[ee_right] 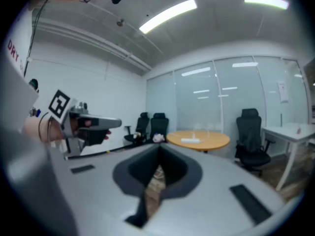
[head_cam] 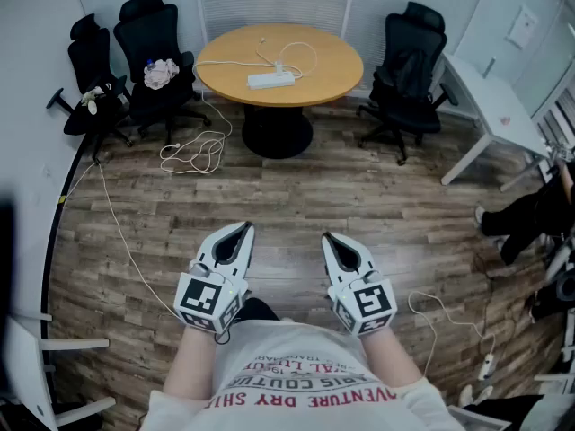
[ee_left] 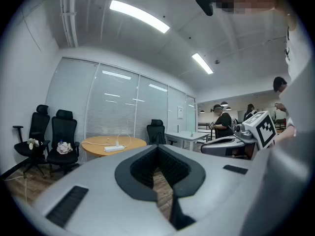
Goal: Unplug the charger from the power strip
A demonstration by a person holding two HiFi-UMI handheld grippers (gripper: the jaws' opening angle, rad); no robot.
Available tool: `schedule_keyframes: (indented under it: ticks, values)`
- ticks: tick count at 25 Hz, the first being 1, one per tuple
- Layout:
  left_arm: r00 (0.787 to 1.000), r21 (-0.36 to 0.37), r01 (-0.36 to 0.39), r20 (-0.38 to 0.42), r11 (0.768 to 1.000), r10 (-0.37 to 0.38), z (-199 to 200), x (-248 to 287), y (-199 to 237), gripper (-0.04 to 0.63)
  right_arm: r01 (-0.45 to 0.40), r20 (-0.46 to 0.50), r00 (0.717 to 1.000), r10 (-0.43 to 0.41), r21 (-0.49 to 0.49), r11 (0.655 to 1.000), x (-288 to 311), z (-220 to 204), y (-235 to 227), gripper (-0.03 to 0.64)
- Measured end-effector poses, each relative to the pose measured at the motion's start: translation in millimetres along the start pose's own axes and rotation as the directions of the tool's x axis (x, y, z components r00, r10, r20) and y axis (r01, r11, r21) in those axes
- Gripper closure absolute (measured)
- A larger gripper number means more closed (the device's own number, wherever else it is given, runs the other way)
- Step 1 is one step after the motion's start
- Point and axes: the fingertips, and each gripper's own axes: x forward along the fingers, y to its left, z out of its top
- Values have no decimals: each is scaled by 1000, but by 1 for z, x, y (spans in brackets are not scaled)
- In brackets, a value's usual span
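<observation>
Left gripper (head_cam: 241, 232) closed, nothing in it, held at the person's waist. Power strip (head_cam: 270, 80) lies on the round table (head_cam: 332, 61) across the room, well apart from both tools; charger (head_cam: 279, 68) looks plugged in near its middle (too small to be sure). Right gripper (head_cam: 329, 239) also closed, empty. Approach step: walk up, open one gripper early, pin the strip with the other, pull the plug straight out.

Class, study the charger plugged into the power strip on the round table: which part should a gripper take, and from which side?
Take the charger by its body, not its thin cable, coming down from above: it stands up out of the power strip, which lies flat on the table. It shows small, so this is tentative.
</observation>
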Motion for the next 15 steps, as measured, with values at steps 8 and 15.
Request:
schedule_keyframes:
  ticks: [8, 15]
  values:
    - [1000, -5, -3, -5, 1000, 3, 0, 10, -6, 561, -5, -2, 1000, 5, 0, 1000, -1, -1, -10, 589]
    - [1000, -36, 0, -17, 999, -1, -8, 23, -5, 563, -16, 5, 1000, 16, 24, 1000, 4, -5, -20, 589]
